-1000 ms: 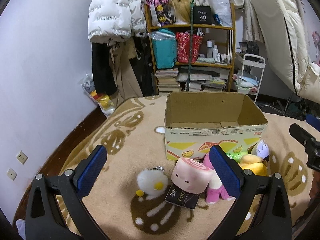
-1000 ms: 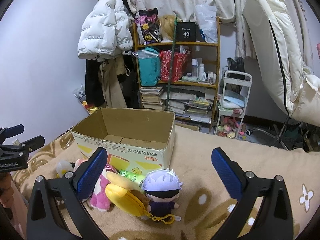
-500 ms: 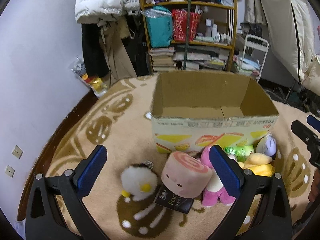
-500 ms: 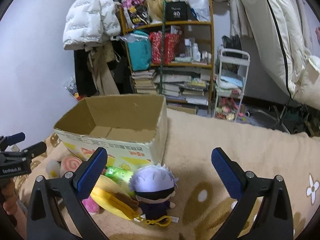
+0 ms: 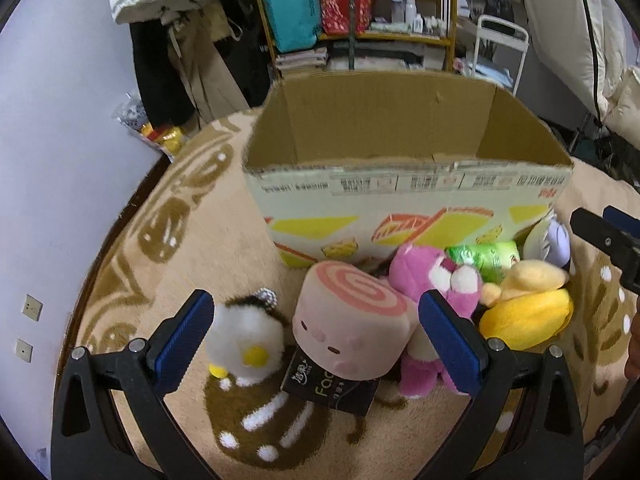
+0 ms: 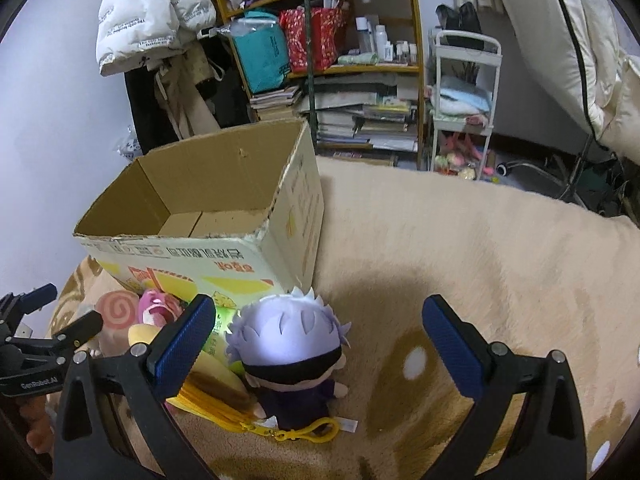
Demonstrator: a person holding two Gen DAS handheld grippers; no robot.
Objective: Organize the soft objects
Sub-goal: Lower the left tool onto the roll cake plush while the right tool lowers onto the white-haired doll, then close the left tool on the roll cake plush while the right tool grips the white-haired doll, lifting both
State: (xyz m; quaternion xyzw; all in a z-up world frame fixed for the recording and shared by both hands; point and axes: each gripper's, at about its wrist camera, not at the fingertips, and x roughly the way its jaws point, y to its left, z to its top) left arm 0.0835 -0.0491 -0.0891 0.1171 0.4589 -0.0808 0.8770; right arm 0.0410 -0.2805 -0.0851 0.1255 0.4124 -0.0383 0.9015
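Observation:
An open cardboard box stands on the beige rug, with nothing visible inside it. In front of it lie a pink swirl-roll plush, a white fluffy chick, a pink bear, a green packet, a yellow pouch and a white-haired doll. My left gripper is open, its pads flanking the chick and the roll. My right gripper is open around the doll, not touching it.
A black card lies under the roll plush. Behind the box are a cluttered wooden shelf, hanging coats and a white trolley. A pale chair stands at the right. Bare rug spreads right of the box.
Both grippers have moved forward and down toward the toys, which now look larger. The left now frames the chick and roll; the right now frames the doll. Both stayed open.

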